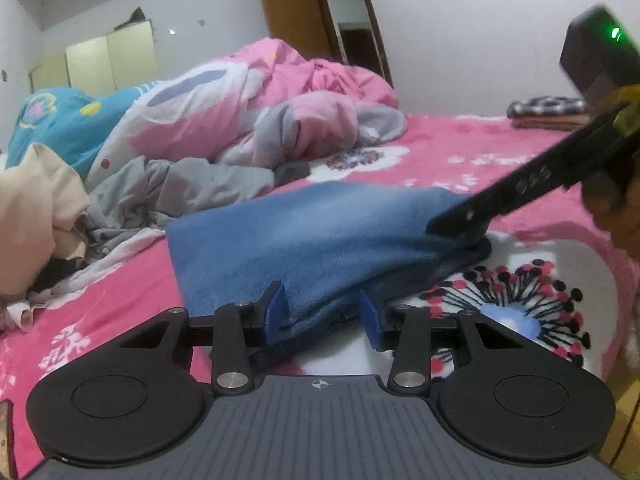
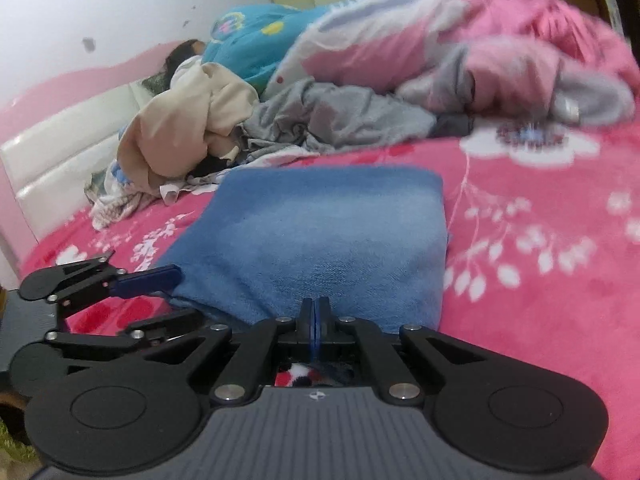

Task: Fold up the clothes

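Observation:
A folded blue fleece cloth (image 1: 320,236) lies on the pink flowered bedspread (image 1: 460,148). My left gripper (image 1: 323,314) holds its near edge: the bunched fleece fills the gap between the two blue pads. In the right wrist view the left gripper (image 2: 188,294) comes in from the left, one finger above the cloth's corner and one below. My right gripper (image 2: 316,308) is shut at the near edge of the blue cloth (image 2: 320,232). Seen from the left wrist, the right gripper (image 1: 452,232) pinches the cloth's right corner, and wrinkles run toward its tip.
A heap of grey clothes (image 1: 180,188) and a beige garment (image 1: 36,208) lie beyond the cloth. Behind them are a pink quilt (image 1: 280,92) and a turquoise one (image 1: 68,120). A person's dark-haired head (image 2: 180,56) rests near the white headboard (image 2: 60,160). Folded items (image 1: 548,112) sit far right.

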`<action>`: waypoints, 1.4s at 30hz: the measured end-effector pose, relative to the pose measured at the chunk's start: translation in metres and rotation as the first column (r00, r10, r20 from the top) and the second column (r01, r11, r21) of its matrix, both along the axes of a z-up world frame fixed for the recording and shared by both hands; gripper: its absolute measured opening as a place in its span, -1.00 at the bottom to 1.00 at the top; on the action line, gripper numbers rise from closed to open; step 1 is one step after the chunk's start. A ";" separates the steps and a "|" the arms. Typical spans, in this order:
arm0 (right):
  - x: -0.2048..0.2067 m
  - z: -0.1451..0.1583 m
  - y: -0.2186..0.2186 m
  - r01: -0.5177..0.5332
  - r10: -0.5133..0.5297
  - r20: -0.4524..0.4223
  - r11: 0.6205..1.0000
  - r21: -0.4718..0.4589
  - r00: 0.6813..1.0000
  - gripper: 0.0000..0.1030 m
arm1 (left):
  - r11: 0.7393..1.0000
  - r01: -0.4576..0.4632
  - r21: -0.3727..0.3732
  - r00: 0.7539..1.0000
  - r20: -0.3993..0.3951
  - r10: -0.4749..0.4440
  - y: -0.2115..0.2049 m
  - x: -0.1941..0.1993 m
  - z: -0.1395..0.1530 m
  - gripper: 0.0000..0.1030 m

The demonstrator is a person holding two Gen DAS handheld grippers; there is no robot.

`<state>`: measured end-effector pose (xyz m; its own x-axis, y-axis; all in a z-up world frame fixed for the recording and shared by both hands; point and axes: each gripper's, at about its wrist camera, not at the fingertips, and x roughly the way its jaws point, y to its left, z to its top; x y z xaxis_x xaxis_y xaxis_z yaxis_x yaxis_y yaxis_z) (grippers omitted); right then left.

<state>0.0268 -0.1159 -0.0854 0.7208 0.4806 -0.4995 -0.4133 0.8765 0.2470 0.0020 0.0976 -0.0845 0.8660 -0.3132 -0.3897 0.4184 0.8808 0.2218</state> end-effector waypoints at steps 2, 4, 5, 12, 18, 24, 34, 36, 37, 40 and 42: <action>-0.011 0.016 0.005 -0.007 0.008 0.062 1.000 -0.022 0.998 -1.00 | 1.000 -0.009 -0.027 1.000 -0.020 0.008 0.007 0.002 0.002 -0.27; -0.015 0.025 0.013 -0.027 0.028 0.086 0.999 -0.019 0.996 -1.00 | 0.999 -0.014 -0.037 1.000 -0.025 0.013 0.012 0.003 0.002 -0.31; -0.015 0.027 0.018 -0.035 0.037 0.090 0.999 -0.020 0.995 -1.00 | 0.999 -0.013 -0.040 1.000 -0.027 0.012 0.013 0.002 0.002 -0.31; 0.001 -0.014 0.038 0.010 -0.010 -0.043 1.000 0.011 0.999 -1.00 | 0.997 -0.002 -0.074 0.999 -0.049 -0.002 0.020 -0.001 -0.001 -0.31; -0.002 -0.014 0.039 0.023 -0.023 -0.059 1.000 -0.003 0.998 -1.00 | 0.978 -0.002 -0.209 0.997 -0.071 -0.013 0.038 -0.006 0.007 -0.30; -0.006 -0.017 0.040 0.050 -0.049 -0.050 0.999 0.017 0.998 -1.00 | 0.935 0.057 -0.351 0.998 -0.007 -0.064 0.049 -0.022 0.031 -0.19; -0.015 -0.020 0.048 0.076 -0.076 0.005 0.997 -0.025 0.997 -1.00 | 0.943 -0.026 -0.332 0.999 -0.050 0.010 0.032 0.045 -0.004 -0.12; -0.018 -0.020 0.051 0.077 -0.076 0.026 0.996 -0.047 0.997 -1.00 | 0.933 -0.022 -0.360 0.998 -0.057 0.002 0.038 0.045 -0.005 -0.12; -0.019 -0.020 0.053 0.080 -0.078 0.036 0.995 -0.059 0.996 -1.00 | 0.930 -0.021 -0.368 0.998 -0.056 0.000 0.040 0.045 -0.005 -0.12; -0.023 -0.018 0.059 0.089 -0.084 0.055 0.991 -0.100 0.995 -1.00 | 0.932 -0.017 -0.362 0.999 -0.041 0.002 0.040 0.043 -0.005 -0.12; -0.026 -0.011 0.063 0.097 -0.089 0.066 0.986 -0.136 0.994 -1.00 | 0.934 -0.016 -0.358 0.999 -0.034 0.004 0.040 0.041 -0.006 -0.12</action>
